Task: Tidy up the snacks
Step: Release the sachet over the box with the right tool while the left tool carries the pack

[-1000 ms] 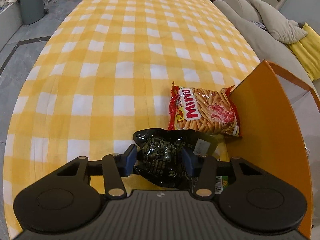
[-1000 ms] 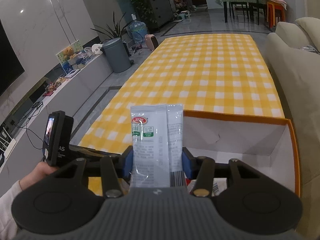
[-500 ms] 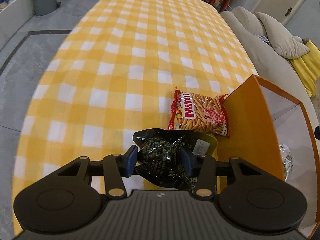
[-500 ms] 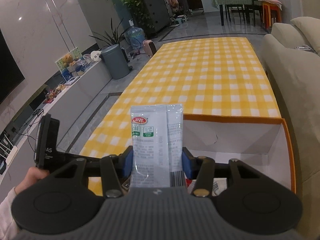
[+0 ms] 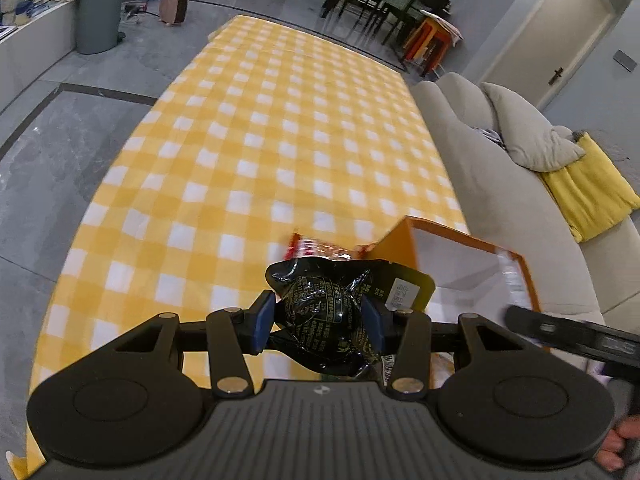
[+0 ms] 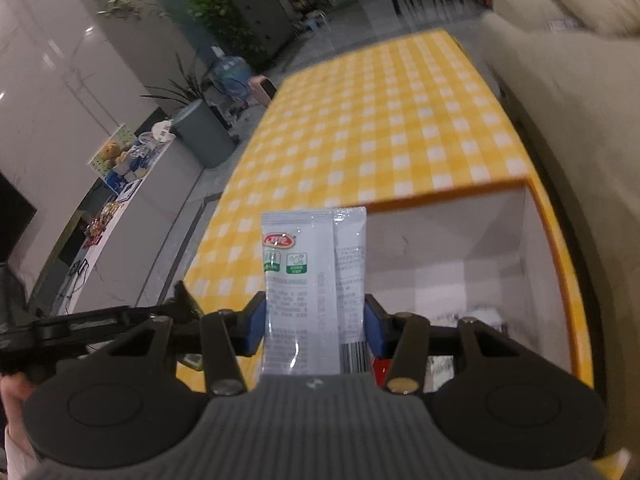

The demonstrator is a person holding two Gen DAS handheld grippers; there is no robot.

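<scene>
1 black snack bag [image 5: 326,316], 1 red snack bag [image 5: 316,249], 1 white packet [image 6: 314,292], 1 orange box [image 5: 472,276].

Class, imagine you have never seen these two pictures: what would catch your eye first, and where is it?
The yellow-and-white checked tablecloth fills the middle of both views. In front of it, the left gripper is shut on a crumpled black snack bag, and the right gripper holds a pale grey packet upright. An orange box with a white inside stands open at the table's right edge, beside the sofa.
</scene>
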